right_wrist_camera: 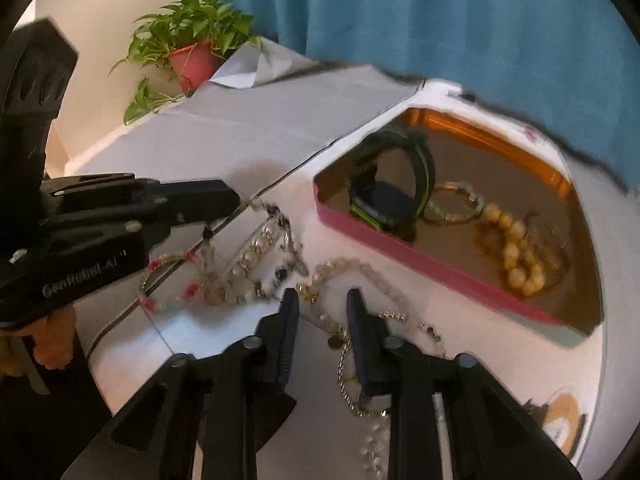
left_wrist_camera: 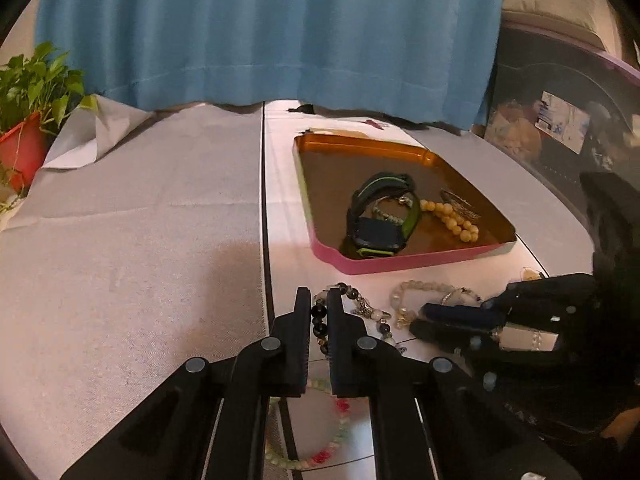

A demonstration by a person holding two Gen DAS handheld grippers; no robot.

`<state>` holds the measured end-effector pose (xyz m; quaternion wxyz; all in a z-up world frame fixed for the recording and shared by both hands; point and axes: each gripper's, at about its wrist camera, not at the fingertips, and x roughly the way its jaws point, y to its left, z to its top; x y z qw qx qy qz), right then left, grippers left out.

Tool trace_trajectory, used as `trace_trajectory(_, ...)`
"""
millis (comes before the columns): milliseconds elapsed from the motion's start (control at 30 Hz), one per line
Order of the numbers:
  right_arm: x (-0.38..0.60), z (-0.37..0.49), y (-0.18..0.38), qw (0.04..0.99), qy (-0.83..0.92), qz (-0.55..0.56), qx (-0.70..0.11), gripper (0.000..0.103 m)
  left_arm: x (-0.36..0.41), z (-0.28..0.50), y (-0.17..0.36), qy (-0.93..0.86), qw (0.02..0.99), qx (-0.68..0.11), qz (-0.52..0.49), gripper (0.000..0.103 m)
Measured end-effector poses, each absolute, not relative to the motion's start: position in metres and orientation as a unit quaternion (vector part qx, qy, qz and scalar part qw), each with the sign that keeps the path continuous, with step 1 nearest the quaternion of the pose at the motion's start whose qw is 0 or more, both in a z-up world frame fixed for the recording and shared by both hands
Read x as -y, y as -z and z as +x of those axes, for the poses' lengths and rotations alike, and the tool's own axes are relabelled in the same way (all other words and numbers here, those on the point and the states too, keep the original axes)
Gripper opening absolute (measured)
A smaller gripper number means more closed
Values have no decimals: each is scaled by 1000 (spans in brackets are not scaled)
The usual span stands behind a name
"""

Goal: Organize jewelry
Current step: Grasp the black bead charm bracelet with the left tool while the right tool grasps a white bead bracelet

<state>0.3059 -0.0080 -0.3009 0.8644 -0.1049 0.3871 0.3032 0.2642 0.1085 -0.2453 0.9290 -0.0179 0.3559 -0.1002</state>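
A pink-walled tray [left_wrist_camera: 400,265] [right_wrist_camera: 404,246] holds a green-and-black watch [left_wrist_camera: 378,212] [right_wrist_camera: 390,184], a yellow bead bracelet [left_wrist_camera: 454,218] [right_wrist_camera: 516,252] and a green bangle [right_wrist_camera: 456,204]. Loose bracelets lie on the white table in front of it. My left gripper [left_wrist_camera: 319,300] [right_wrist_camera: 234,200] is shut on a dark bead bracelet [left_wrist_camera: 320,322] [right_wrist_camera: 276,216]. My right gripper [right_wrist_camera: 322,298] [left_wrist_camera: 420,318] is open, low over a clear bead bracelet [right_wrist_camera: 352,270] [left_wrist_camera: 424,286]. A pink-and-green bracelet [left_wrist_camera: 332,440] [right_wrist_camera: 168,280] lies under the left gripper.
A potted plant in a red pot [left_wrist_camera: 24,120] [right_wrist_camera: 192,56] stands at the far left corner. A blue curtain [left_wrist_camera: 280,32] hangs behind the table. A grey cloth [left_wrist_camera: 132,220] covers the table's left half. A thin gold chain [right_wrist_camera: 346,376] lies under my right gripper.
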Motion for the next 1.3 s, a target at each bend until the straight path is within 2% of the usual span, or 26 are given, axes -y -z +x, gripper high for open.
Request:
trace_trajectory(100, 13, 304, 295, 866, -315, -74, -382, 6, -110, 262, 238, 111, 927, -356, -34, 6)
trace_trajectory(300, 34, 283, 254, 894, -308, -44, -322, 6, -110, 253, 220, 100, 929, -349, -65, 6)
trace_trajectory(633, 79, 239, 200, 912, -285, -23, -296, 6, -84, 207, 165, 147, 931, -313, -117, 6)
trace_trajectory(767, 104, 224, 227, 905, -269, -8, -328, 6, -63, 203, 202, 171, 916, -344, -114, 6)
trace_trajectory(900, 124, 228, 270, 892, -252, -4, -377, 6, -55, 219, 265, 153, 883, -430, -109, 6)
trace_trajectory(1000, 136, 230, 283, 889, -240, -11, -389, 6, -51, 222, 267, 145, 887, -432, -75, 7)
trace_trajectory(1133, 148, 231, 294, 885, -237, -8, -400, 8, -39, 222, 269, 148, 892, -427, -26, 14)
trace_trajectory(1233, 150, 229, 300, 883, -244, -15, -402, 15, -33, 221, 269, 150, 895, -421, -2, 19)
trace_trajectory(1300, 148, 228, 300, 881, -251, -31, -400, 31, -27, 220, 270, 148, 897, -417, 19, 23)
